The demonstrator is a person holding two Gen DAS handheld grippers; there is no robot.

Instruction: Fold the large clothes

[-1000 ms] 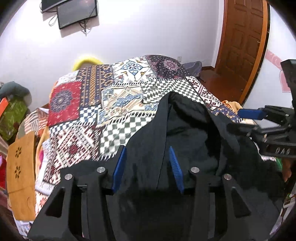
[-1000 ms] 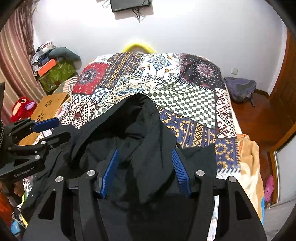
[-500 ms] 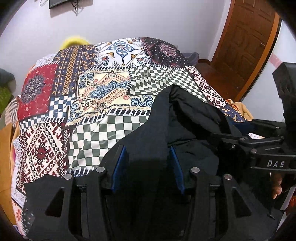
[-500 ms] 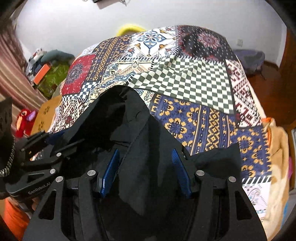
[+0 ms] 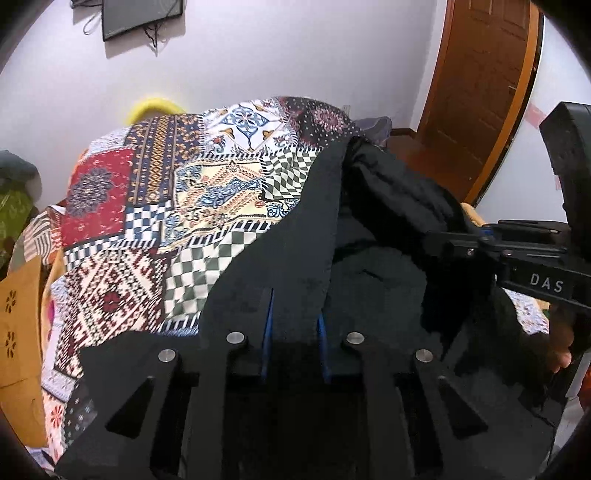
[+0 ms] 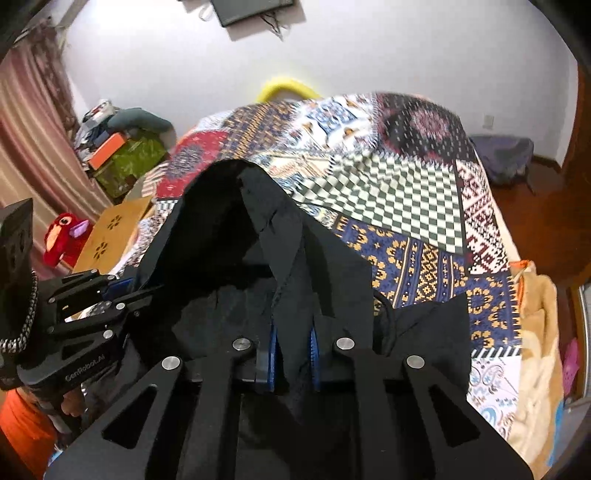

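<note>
On the patchwork bed [image 5: 155, 221], black garment [image 5: 288, 266]: my left claw [image 5: 293, 332] and right claw [image 6: 293, 354], gaping a second ago, are closing onto its cloth; I judge lifting possible.

Garment [image 5: 373, 266] lower part hidden behind left gripper [image 5: 293, 332] body, cut by bottom edge. Cloth hides left pad tips. Right gripper [image 6: 293, 350] pads half buried in fabric. Quilt [image 6: 406, 206] far end motion-blurred in right view. Screen [image 5: 142, 16] cut by top edge. Door [image 5: 484, 92] cropped above. Clutter [image 6: 118, 147] by curtain too small to identify.
</note>
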